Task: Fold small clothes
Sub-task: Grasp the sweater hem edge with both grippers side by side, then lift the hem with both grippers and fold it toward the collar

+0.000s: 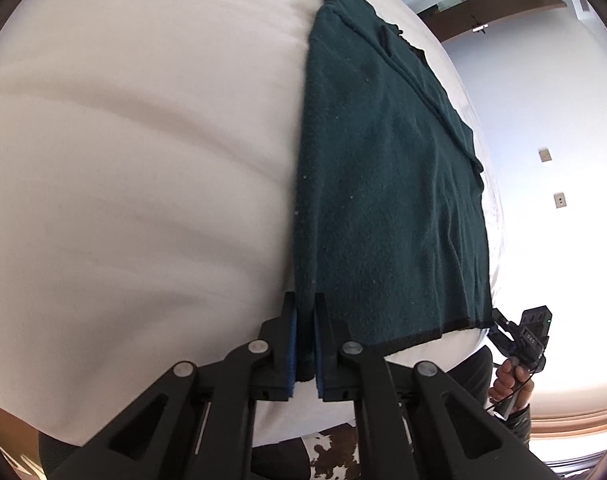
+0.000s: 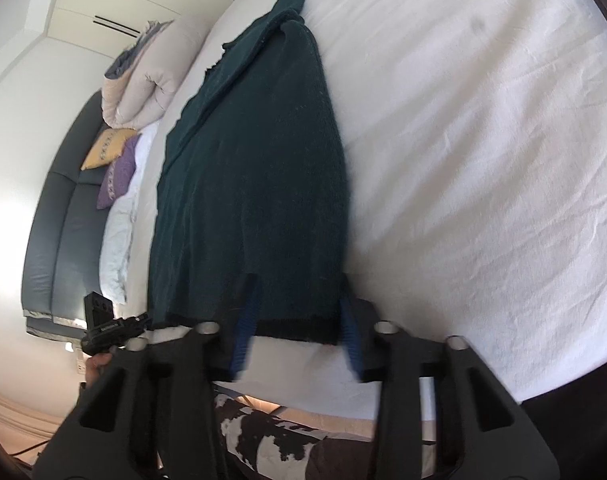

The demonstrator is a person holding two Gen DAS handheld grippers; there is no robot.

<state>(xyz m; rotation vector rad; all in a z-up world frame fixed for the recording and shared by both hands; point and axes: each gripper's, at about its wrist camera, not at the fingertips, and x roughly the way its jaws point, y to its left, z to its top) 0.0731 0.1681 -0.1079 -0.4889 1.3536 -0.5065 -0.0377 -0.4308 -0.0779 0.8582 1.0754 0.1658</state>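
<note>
A dark green knitted garment (image 1: pixel 387 200) lies folded lengthwise on the white bed sheet (image 1: pixel 143 160). It also shows in the right wrist view (image 2: pixel 263 184). My left gripper (image 1: pixel 305 312) is shut on the garment's near left corner, at the folded edge by the hem. My right gripper (image 2: pixel 299 292) is open, its blue-padded fingers (image 2: pixel 247 320) straddling the near hem corner on its side without clamping it. The right gripper also appears in the left wrist view (image 1: pixel 523 336), held in a hand. The left gripper appears in the right wrist view (image 2: pixel 103 320).
Rolled duvet (image 2: pixel 151 84), yellow pillow (image 2: pixel 107 148) and purple pillow (image 2: pixel 117 176) lie at the dark headboard (image 2: pixel 63 220). A cow-pattern rug (image 2: pixel 263 440) lies on the floor below the bed edge. White wall with sockets (image 1: pixel 545 155) stands beyond the bed.
</note>
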